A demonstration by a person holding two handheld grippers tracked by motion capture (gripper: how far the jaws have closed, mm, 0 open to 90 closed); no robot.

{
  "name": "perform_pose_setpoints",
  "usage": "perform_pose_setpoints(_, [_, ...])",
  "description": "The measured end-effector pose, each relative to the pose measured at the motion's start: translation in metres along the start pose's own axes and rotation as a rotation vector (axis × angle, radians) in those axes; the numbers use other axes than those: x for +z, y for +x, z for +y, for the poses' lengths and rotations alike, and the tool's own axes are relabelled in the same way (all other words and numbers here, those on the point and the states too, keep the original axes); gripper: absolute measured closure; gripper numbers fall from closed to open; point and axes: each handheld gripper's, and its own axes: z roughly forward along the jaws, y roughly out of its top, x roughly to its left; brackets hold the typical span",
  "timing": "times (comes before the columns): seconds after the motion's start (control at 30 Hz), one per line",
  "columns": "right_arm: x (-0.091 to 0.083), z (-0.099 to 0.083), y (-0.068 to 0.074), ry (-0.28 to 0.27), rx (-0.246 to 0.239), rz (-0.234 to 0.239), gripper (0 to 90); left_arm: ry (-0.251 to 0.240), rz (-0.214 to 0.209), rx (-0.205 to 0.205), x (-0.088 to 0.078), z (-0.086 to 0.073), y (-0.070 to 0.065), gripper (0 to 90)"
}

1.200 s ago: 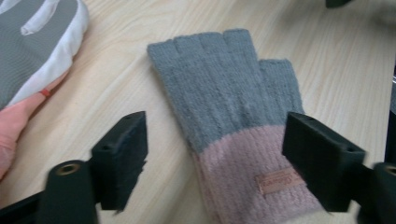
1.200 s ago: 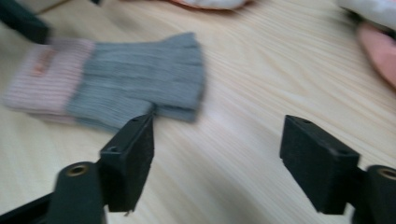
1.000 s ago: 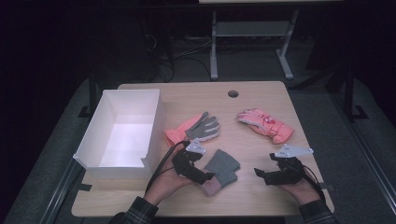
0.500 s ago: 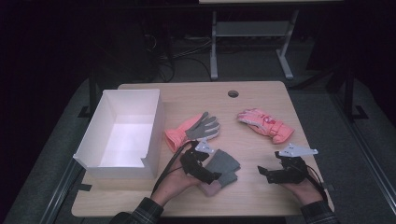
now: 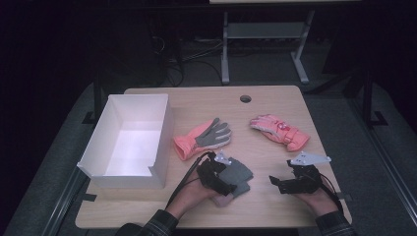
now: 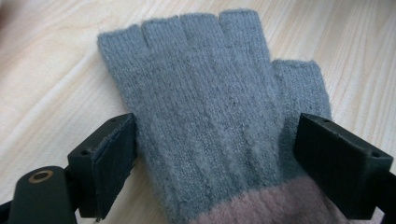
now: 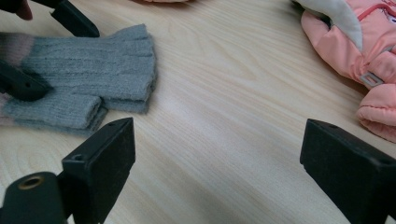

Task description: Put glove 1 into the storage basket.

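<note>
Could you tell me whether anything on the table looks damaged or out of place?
Nothing stands out: the grey fingerless glove, the two pink gloves and the white box all lie intact on the table.

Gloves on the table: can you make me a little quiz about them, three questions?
1. True or false: the white box has a glove in it.
2. The left claw sits around which glove? A) grey glove B) puffy pink glove C) pink and grey glove
3. Fill in: the right claw is wide ____ over bare table.

Key: 1 false; 2 A; 3 open.
</note>
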Motion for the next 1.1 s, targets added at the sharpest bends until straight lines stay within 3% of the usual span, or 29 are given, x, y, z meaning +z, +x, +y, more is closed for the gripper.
perform_pose_setpoints(0.1, [0.000, 0.000, 0.000, 0.000, -0.003, 0.000, 10.1, 0.002, 0.002, 0.000, 0.000, 0.000, -0.001, 13.9])
perform_pose_setpoints(0.2, [0.000, 0.000, -0.001, 0.003, -0.003, 0.001, 10.1, 0.008, 0.002, 0.010, -0.001, 0.001, -0.002, 20.4])
perform_pose_setpoints(0.53, [0.000, 0.001, 0.000, -0.001, -0.010, -0.001, 10.3, 0.023, -0.106, -0.006, -0.004, 0.004, -0.002, 58.2])
perform_pose_setpoints(0.8, [0.000, 0.000, -0.002, 0.000, -0.004, -0.001, 10.3, 0.025, -0.154, -0.027, -0.010, 0.007, 0.003, 63.8])
perform_pose_setpoints(1.1, [-0.001, 0.000, 0.000, -0.001, 0.009, -0.001, 10.3, 0.004, -0.152, -0.028, -0.032, 0.016, 0.002, 64.3])
